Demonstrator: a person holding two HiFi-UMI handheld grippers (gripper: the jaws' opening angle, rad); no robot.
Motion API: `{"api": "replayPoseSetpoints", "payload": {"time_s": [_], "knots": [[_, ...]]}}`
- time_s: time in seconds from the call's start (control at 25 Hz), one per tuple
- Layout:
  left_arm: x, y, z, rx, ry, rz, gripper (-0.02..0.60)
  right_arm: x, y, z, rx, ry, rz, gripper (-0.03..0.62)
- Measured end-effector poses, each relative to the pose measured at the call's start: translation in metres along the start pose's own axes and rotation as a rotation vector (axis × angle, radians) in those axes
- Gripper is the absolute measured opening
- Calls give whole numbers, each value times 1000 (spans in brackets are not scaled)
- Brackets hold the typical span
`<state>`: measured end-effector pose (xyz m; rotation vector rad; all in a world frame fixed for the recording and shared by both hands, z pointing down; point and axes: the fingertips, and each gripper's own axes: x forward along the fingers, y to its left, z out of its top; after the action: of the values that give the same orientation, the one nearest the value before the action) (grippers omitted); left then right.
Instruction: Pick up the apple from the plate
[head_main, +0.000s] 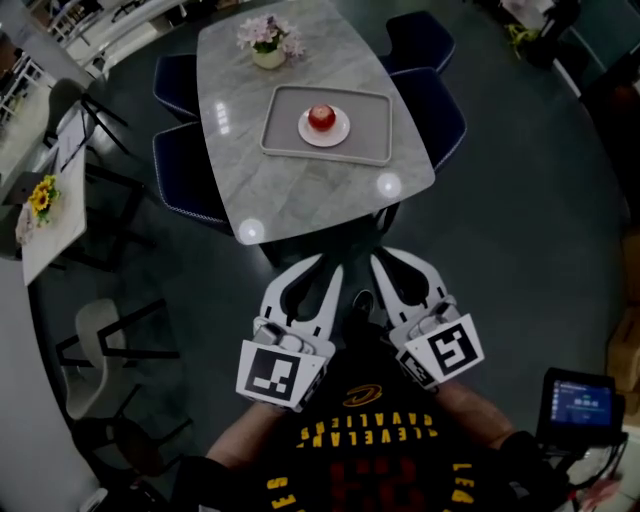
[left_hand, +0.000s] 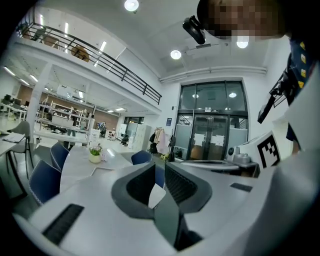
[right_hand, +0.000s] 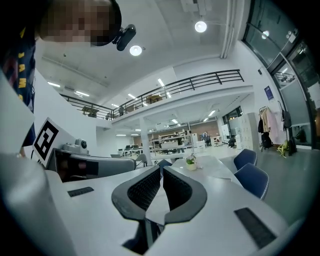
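Note:
A red apple (head_main: 321, 117) sits on a small white plate (head_main: 341, 133) inside a grey tray (head_main: 375, 128) on the marble-topped table (head_main: 300, 190). Both grippers hang well short of the table's near edge, close to the person's body. My left gripper (head_main: 330, 264) and right gripper (head_main: 384, 257) point toward the table side by side, each with its jaws drawn together and nothing between them. In the left gripper view the left gripper (left_hand: 160, 172) shows only a thin slit; the right gripper view shows the right gripper (right_hand: 161, 175) the same way. Neither gripper view shows the apple.
A pot of pink flowers (head_main: 268, 42) stands at the table's far end. Dark blue chairs (head_main: 440, 110) (head_main: 178, 170) flank the table on both sides. A second table with yellow flowers (head_main: 42, 196) and grey chairs stand at the left. A small screen (head_main: 580, 402) is at the lower right.

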<state>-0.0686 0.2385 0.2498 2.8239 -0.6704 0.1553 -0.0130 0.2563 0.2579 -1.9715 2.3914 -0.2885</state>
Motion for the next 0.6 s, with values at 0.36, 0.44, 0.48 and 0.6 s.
{"api": "replayPoseSetpoints", "payload": {"time_s": [0.36,0.44,0.48,0.6], "knots": [[86,11,12,-21,18,97,61,31,-92,6,54,47,67,8],[98,15,11,-34,26,119,61,36,-107,5,73,54,75,9],[104,18,11,-44,33,130,61,39,-114,4,84,58,77,9],[117,30,6,-55,37,165,61,47,-134,-3,118,75,82,42]]}}
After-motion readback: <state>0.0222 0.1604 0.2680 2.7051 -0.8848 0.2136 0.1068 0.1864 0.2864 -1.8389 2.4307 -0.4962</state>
